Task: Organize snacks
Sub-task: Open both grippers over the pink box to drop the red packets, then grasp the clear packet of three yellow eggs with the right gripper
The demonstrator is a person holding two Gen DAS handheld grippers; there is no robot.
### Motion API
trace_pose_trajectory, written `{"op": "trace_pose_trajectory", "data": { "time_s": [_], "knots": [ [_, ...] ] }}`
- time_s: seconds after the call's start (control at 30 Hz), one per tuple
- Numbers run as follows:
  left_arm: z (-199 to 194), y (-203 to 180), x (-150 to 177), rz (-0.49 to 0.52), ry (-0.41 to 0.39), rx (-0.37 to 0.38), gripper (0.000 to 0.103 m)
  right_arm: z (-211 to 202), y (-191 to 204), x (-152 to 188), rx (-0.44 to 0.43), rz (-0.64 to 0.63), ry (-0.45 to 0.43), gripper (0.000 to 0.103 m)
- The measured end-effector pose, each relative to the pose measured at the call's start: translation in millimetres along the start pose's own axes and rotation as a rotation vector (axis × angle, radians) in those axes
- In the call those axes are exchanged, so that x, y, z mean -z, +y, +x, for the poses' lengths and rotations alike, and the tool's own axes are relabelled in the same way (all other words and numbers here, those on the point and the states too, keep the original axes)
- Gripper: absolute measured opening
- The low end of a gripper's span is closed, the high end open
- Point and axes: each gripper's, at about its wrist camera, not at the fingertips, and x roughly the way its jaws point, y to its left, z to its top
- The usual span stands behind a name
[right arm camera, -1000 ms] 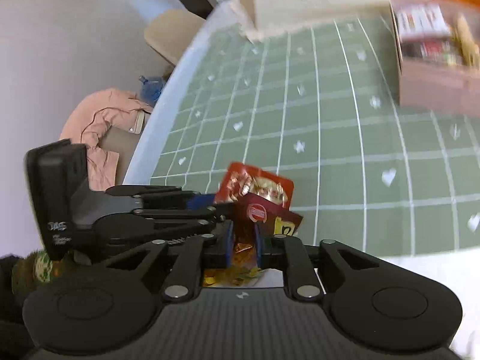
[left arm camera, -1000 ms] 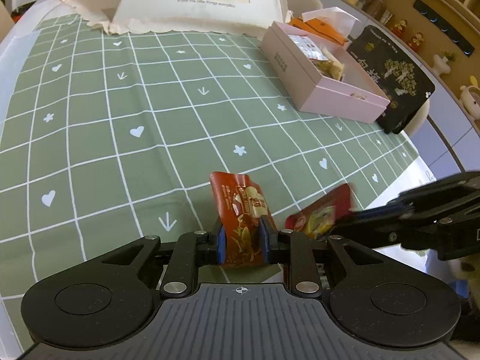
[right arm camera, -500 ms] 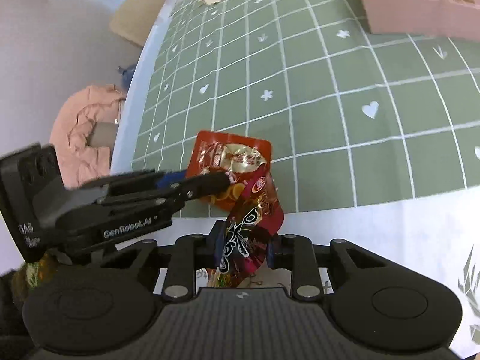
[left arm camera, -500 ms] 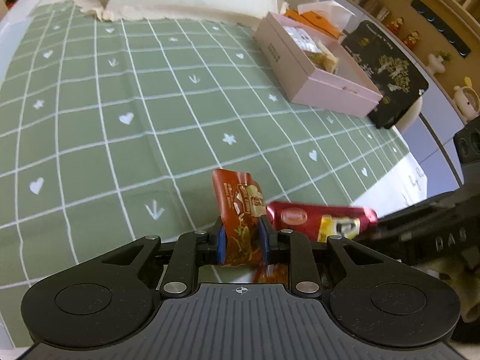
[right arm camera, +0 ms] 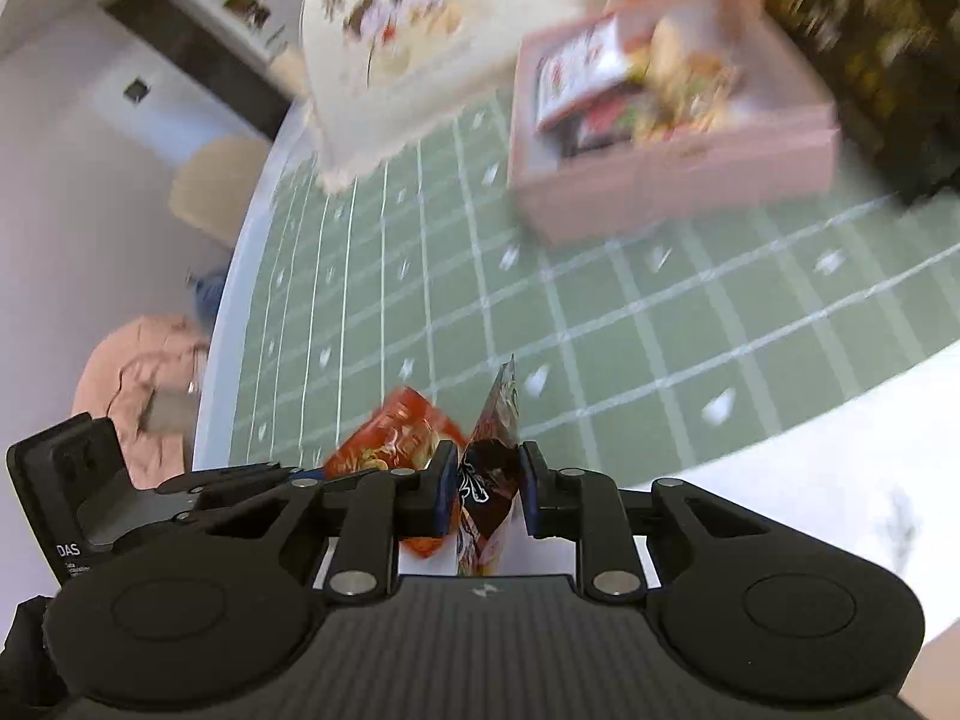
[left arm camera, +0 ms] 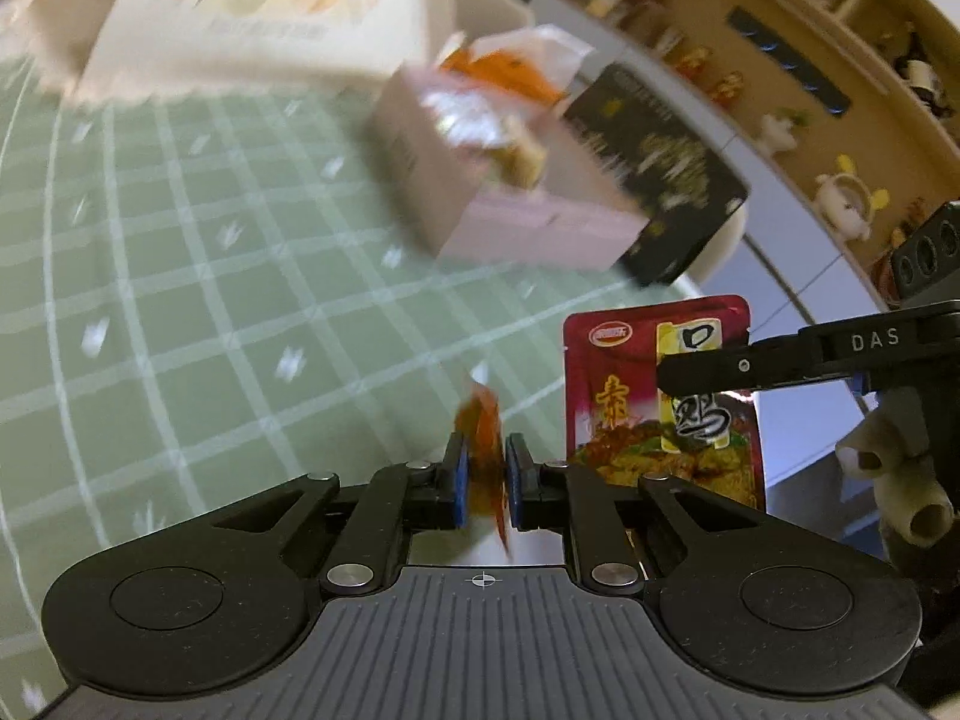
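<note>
The left gripper (left arm camera: 485, 477) pinches a crinkled orange-red foil snack packet (left arm camera: 483, 450) edge-on between its blue pads; its jaws have just been closing tighter, and the packet sits between them, lifted clear of the green tablecloth with a white grid and small heart and flower marks (left arm camera: 180, 300). The right gripper (right arm camera: 485, 489) is pressed onto a dark red glossy snack pouch with yellow and white lettering (right arm camera: 489, 462), also held edge-on in its own view; from the left wrist view the same pouch (left arm camera: 624, 408) hangs upright with its printed face showing, clamped by the black fingers (left arm camera: 750, 366) across its middle. The two packets sit just beside each other, near the cloth's front edge. Well beyond them stands an open pale pink rectangular cardboard box (right arm camera: 678, 174) already holding several wrapped snacks, blurred. A black packet with gold print (left arm camera: 660, 168) leans just beside the box on its far right. A cream dome-shaped printed cover (right arm camera: 414, 42) stands behind on the table
</note>
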Motion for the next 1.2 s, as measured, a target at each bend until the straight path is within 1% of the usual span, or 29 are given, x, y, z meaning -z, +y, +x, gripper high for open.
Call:
{"op": "trace_pose_trajectory", "data": {
  "time_s": [0.1,0.17,0.23,0.37,0.43,0.5,0.53,0.57,0.6,0.63,0.67,0.73,0.77,0.8,0.87,0.9,0.93,1.0,1.07,1.13,1.17,1.2],
  "knots": [
    [-4.9,-18.1,-28.7,0.074,-0.048,0.041,0.007,-27.3,4.8,-24.2,0.021,-0.035,-0.074,0.021],
    [-10.4,-34.1,-53.8,0.149,-0.092,0.043,0.007,-49.8,11.3,-46.2,0.039,-0.07,-0.136,0.021],
    [-18.8,-47.9,-82.4,0.204,-0.148,0.052,0.007,-71.4,18.3,-70.2,0.059,-0.114,-0.194,0.021],
    [-39.2,-74.7,-134.9,0.305,-0.284,0.051,0.007,-104.5,33.9,-121.0,0.116,-0.215,-0.297,0.021],
    [-41.5,-83.1,-150.9,0.333,-0.339,0.027,0.007,-109.0,35.4,-143.3,0.133,-0.253,-0.328,0.021],
    [-36.6,-79.0,-157.7,0.285,-0.355,-0.012,0.011,-101.3,29.6,-171.0,0.109,-0.227,-0.335,0.021],
    [-31.2,-71.9,-156.0,0.222,-0.343,-0.02,0.013,-91.6,22.4,-187.4,0.088,-0.205,-0.332,0.022],
    [-24.3,-63.4,-152.8,0.157,-0.313,-0.021,0.014,-80.9,16.8,-200.8,0.103,-0.213,-0.321,0.024],
    [-15.9,-53.6,-146.4,0.102,-0.265,-0.022,0.014,-67.8,12.3,-209.7,0.159,-0.221,-0.308,0.031],
    [-10.7,-45.8,-138.8,0.074,-0.231,-0.034,0.014,-53.2,7.0,-214.3,0.253,-0.209,-0.302,0.032],
    [-5.6,-37.7,-126.0,0.053,-0.201,-0.074,0.014,-42.4,4.6,-211.2,0.293,-0.215,-0.294,0.033],
    [-0.5,-22.6,-99.0,0.015,-0.154,-0.157,0.014,-26.5,0.0,-193.2,0.283,-0.257,-0.252,0.034],
    [-0.1,-13.8,-85.5,-0.011,-0.127,-0.169,0.014,-20.2,-0.1,-180.7,0.277,-0.284,-0.232,0.034],
    [-2.2,-2.0,-69.4,-0.049,-0.095,-0.169,0.014,-13.2,1.2,-164.4,0.278,-0.329,-0.208,0.037],
    [-1.7,16.0,-43.4,-0.116,-0.039,-0.179,0.014,0.6,8.3,-127.4,0.307,-0.42,-0.185,0.048],
    [-1.4,24.8,-28.9,-0.145,-0.009,-0.193,0.014,6.8,10.2,-107.8,0.318,-0.461,-0.177,0.059],
    [0.4,31.4,-19.1,-0.169,0.02,-0.206,0.014,14.3,13.8,-84.5,0.322,-0.505,-0.16,0.065],
    [3.7,39.8,-0.5,-0.215,0.082,-0.216,0.014,24.5,20.4,-43.3,0.288,-0.542,-0.099,0.065],
    [4.3,43.5,12.4,-0.235,0.13,-0.194,0.014,42.3,26.4,-5.1,0.195,-0.518,0.04,0.065],
    [2.4,40.3,25.3,-0.219,0.154,-0.182,0.014,62.2,32.1,28.6,0.12,-0.466,0.165,0.065],
    [1.2,39.9,28.8,-0.208,0.161,-0.187,0.014,70.1,36.3,42.2,0.118,-0.461,0.196,0.065],
    [-0.8,40.0,31.4,-0.196,0.164,-0.199,0.014,76.2,40.9,50.5,0.133,-0.459,0.203,0.065]
  ]
}}
